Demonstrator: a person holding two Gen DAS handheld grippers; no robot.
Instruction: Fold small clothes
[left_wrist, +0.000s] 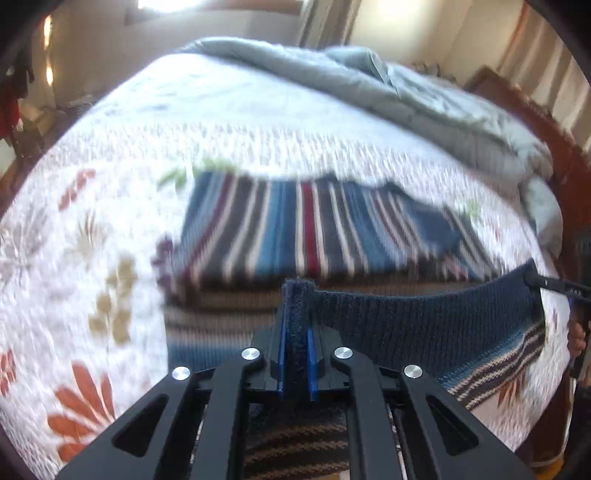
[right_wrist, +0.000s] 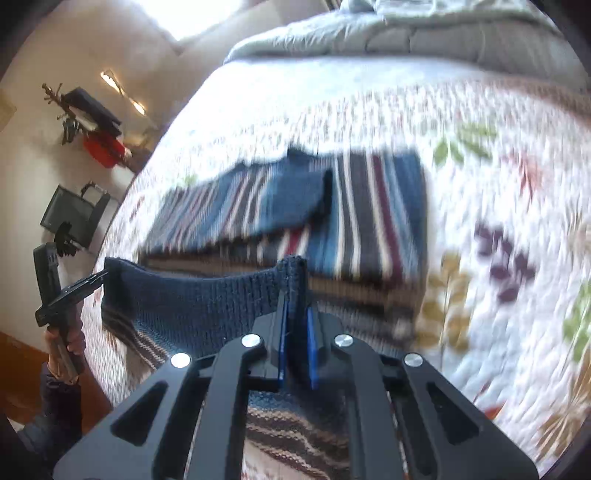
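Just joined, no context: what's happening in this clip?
A person is folding a striped knit sweater on a bed with a floral quilt. Each handheld gripper is shut on the sweater's navy ribbed hem: the left gripper at one end, the right gripper at the other, with the hem stretched between them, raised above the rest. A grey duvet is bunched at the far side.

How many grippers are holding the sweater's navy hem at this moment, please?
2: the left gripper is shut on one end of the striped sweater's navy hem, and the right gripper is shut on the other end.
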